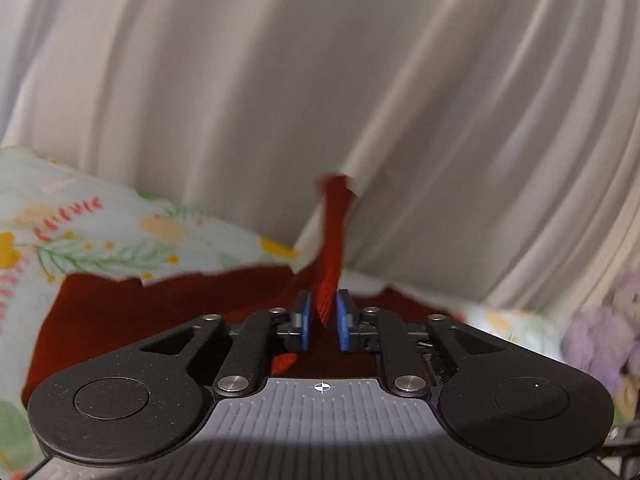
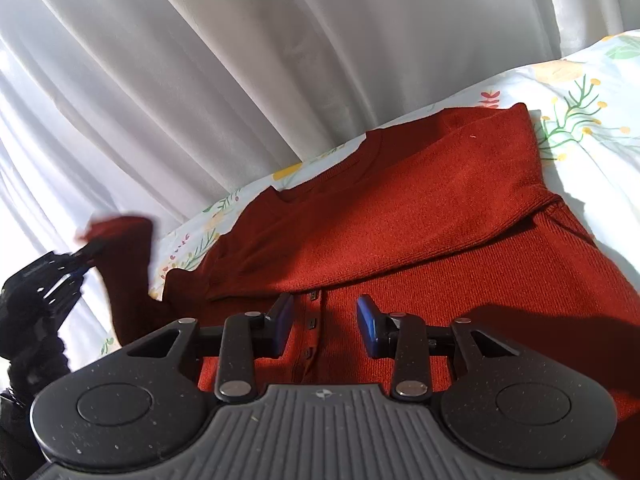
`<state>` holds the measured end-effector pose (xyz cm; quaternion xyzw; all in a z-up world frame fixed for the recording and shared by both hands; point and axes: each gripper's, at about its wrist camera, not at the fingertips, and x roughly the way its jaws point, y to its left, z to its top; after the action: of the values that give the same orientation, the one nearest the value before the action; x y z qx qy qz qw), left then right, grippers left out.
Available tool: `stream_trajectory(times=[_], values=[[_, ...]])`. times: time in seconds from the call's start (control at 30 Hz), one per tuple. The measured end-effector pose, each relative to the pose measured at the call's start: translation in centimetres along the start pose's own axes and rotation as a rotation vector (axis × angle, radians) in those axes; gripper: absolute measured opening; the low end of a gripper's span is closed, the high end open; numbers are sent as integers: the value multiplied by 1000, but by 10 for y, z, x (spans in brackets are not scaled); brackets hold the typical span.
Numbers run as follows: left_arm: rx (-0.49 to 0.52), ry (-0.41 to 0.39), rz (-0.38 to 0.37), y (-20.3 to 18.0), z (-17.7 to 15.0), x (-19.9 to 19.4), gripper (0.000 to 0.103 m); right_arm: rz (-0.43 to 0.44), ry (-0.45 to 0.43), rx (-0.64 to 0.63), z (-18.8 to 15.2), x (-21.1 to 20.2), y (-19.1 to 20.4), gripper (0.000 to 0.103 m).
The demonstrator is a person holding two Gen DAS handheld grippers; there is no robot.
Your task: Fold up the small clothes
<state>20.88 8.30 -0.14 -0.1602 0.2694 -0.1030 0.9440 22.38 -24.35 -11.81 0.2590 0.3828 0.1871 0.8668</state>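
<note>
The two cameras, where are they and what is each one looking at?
Left wrist: sits on the left gripper, facing the curtain; its blue pads pinch a lifted red sleeve.
Right wrist: sits on the right gripper, looking down over the red sweater on the floral sheet; its jaws stand apart, holding nothing.
Shared: sweater, sheet, curtain; the right view also shows the left gripper holding the sleeve.

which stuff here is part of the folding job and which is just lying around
In the job:
- red sweater
- its sleeve, pinched in the left tool
- right tool, open over the sweater

Just there:
- floral sheet
- white curtain
- purple thing, too blurred to tell
</note>
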Motion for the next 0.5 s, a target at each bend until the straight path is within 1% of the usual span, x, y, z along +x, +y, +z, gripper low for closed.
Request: stream_trajectory(times=[0.07,0.1,0.13,0.17,0.2,0.23,0.3,0.33,0.43,0.5], values=[[-14,121,-2,-11,-21,23,32,-5,13,14,3,4,-4,35],[-34,163,0,-13,-31,28,44,-3,20,24,5,6,-6,35],[-55,185,22,-13,-39,28,57,5,29,37,7,9,-8,35],[-75,186,49,-8,-47,24,61,18,40,53,10,13,-11,35],[-93,179,69,-4,-52,19,69,29,48,70,14,18,-14,35],[-115,170,79,4,-53,18,79,44,56,85,18,23,-15,35],[-161,136,92,9,-58,4,90,88,74,109,26,36,-17,35],[-180,127,105,20,-54,5,95,100,82,121,30,44,-17,35],[-249,153,178,41,-56,-3,96,143,131,173,41,77,-19,35],[-311,151,183,52,-59,-7,97,153,179,205,46,100,-21,35]])
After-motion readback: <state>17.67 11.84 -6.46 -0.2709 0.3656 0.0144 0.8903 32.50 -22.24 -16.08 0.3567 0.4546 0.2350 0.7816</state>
